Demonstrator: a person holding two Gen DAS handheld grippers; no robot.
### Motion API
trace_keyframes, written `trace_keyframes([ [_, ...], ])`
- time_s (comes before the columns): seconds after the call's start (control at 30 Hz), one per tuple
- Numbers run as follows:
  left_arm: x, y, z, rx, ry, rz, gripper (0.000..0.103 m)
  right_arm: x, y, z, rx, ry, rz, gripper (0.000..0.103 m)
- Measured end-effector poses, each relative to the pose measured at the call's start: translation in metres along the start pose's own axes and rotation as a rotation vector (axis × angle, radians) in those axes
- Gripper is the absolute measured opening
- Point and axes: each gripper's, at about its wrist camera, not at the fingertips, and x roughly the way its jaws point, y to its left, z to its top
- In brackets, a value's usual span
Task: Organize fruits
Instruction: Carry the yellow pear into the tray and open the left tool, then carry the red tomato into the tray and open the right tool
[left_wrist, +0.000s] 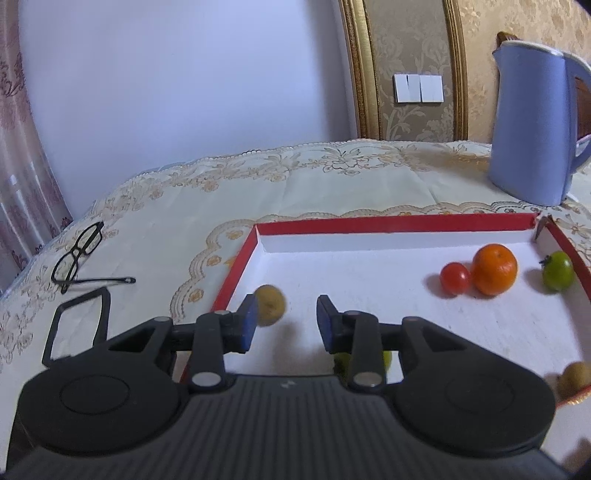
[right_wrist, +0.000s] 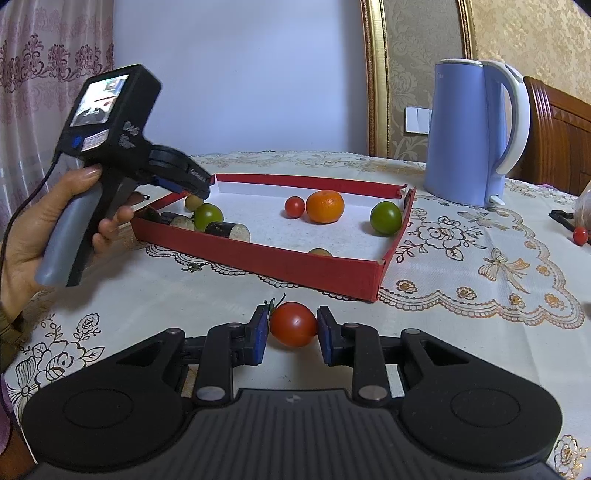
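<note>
Red tomato (right_wrist: 293, 324) squarely between the right jaws, pads touching.

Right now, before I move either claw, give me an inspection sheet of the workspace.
Surface: table under a cream embroidered tablecloth.
Job's things: red tray with white floor holds an orange, a small red tomato, two green tomatoes, brownish round fruits and dark cut pieces. A red tomato is outside the tray.
Clutter: blue kettle, glasses, another small red fruit at the right edge.
Grippers: right claw shut on the red tomato; left claw over the tray, pads apart, nothing between them.
Cables: black cord from the left handle.
Surroundings: wall, curtain, gold-framed panel, light switches.
</note>
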Motion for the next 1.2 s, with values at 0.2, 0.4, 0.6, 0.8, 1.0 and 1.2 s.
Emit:
trace_keyframes([
  [0.2,-0.032,0.012,-0.020,-0.042,-0.039,-0.023,0.040,-0.004,0.002,-0.001,-0.017,-0.024,-0.018,0.028],
  [0.4,-0.059,0.019,-0.046,-0.065,-0.088,-0.025,0.053,-0.006,0.006,0.000,-0.034,-0.028,-0.022,0.028],
  [0.6,-0.062,0.032,-0.063,-0.114,-0.067,-0.039,0.056,-0.008,0.012,0.004,-0.038,-0.042,-0.014,0.028],
  [0.8,-0.064,0.040,-0.071,-0.138,-0.079,-0.019,0.078,-0.011,0.016,0.012,-0.034,-0.076,-0.029,0.028],
  [1.0,-0.069,0.044,-0.074,-0.143,-0.098,-0.010,0.092,-0.012,0.022,0.030,-0.049,-0.114,-0.031,0.028],
  [1.2,-0.071,0.045,-0.076,-0.136,-0.108,-0.012,0.097,-0.008,0.025,0.047,-0.060,-0.140,-0.038,0.028],
])
